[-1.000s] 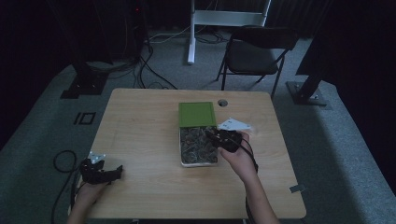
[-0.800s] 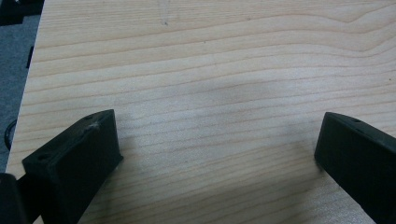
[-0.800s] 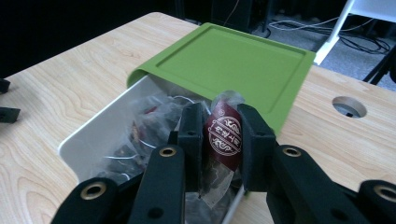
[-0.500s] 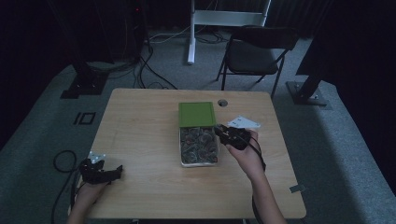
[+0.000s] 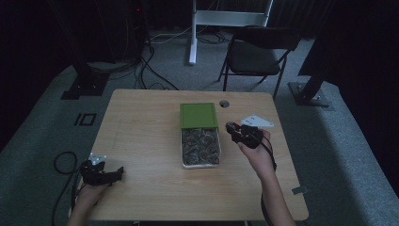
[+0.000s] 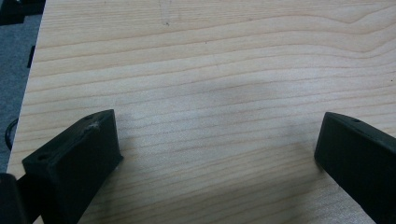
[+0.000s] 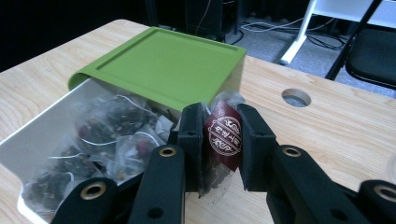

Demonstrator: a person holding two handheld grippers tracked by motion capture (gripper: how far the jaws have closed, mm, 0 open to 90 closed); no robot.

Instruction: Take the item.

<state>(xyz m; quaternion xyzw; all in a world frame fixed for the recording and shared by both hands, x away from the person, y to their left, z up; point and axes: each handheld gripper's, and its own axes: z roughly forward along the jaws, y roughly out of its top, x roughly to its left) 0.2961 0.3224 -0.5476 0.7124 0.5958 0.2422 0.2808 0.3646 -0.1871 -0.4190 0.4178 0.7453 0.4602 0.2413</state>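
Dark-red-labelled tea bag [image 7: 223,135] sits clamped between the right gripper [image 7: 219,140] fingers beside the white box [image 7: 28,140] with green lid [image 7: 163,63], while the left gripper [image 6: 219,154] fingers stand apart over bare table [image 6: 210,70].

Left tongs [image 5: 115,174] gaping, low and level, right tongs [image 5: 231,128] clamped shut

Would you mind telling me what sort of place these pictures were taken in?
Probably a dimly lit lab or studio set up for recording, not a home. A bare wooden table stands on grey carpet, with cables trailing across the floor, a black folding chair behind it, and dark equipment stands around.
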